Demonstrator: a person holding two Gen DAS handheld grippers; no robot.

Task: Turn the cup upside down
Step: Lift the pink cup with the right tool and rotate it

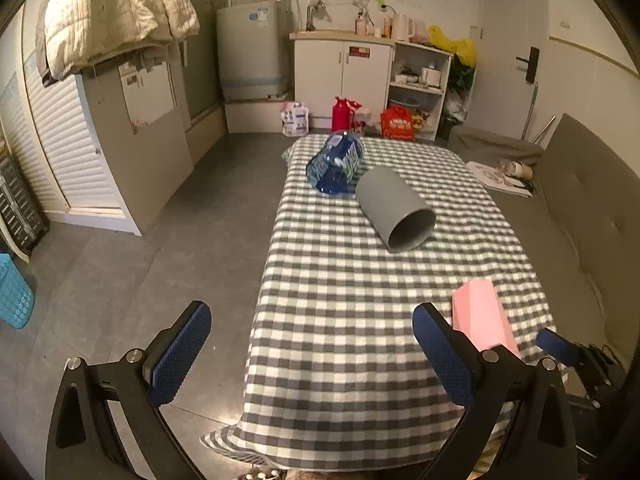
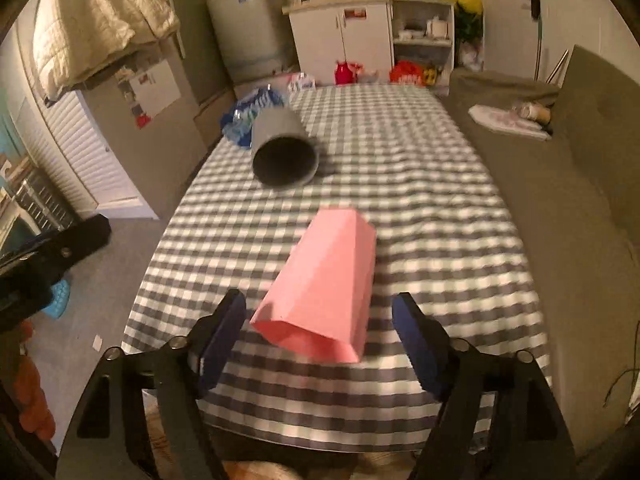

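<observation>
Pink cup (image 2: pixel 324 288) lies sideways; grey cup (image 2: pixel 282 148) and blue packet (image 2: pixel 248 114) beyond.

Blue bottle pack (image 1: pixel 335 162) lies on checked tablecloth (image 1: pixel 340 320); sofa (image 1: pixel 580 216) beside.

**Both grippers spread wide, neither holding anything**

The left black two-finger gripper with blue textured pads (image 1: pixel 312 344) has its jaws fully apart, one pad at seven o'clock in its own view and the other at five o'clock, both tips pointing toward twelve.

The right black two-finger gripper with blue pads (image 2: pixel 320 332) is likewise spread wide, pads at seven and five o'clock, touching nothing. Its fingertip (image 1: pixel 558 346) shows at four o'clock in the left view.
</observation>
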